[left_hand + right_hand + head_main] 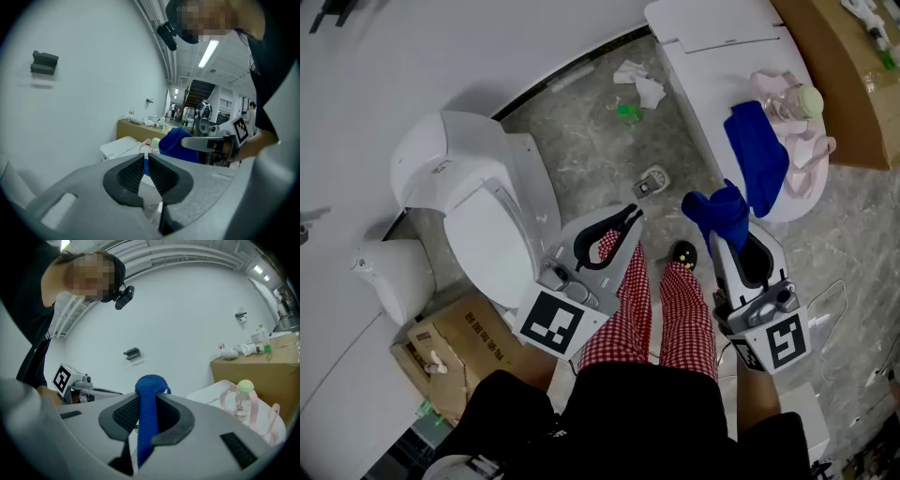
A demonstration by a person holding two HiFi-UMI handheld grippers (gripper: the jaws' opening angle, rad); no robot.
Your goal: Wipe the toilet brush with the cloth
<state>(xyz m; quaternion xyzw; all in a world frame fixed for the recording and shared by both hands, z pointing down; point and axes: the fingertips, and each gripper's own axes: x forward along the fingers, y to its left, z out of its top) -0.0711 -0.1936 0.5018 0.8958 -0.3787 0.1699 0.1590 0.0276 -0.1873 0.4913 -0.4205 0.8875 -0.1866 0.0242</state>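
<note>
My right gripper is shut on a dark blue cloth, which bunches above the jaw tips over the person's right leg. In the right gripper view the cloth runs as a strip between the pads of that gripper. My left gripper is shut and holds nothing; its ribbed pads meet at the tips. It hovers beside the white toilet. A white cone-shaped holder stands left of the toilet; I cannot make out the brush itself.
A second blue cloth and a green-capped bottle lie in a pink basin on a white cabinet. A cardboard box sits below the toilet. Tissues and a small device litter the floor.
</note>
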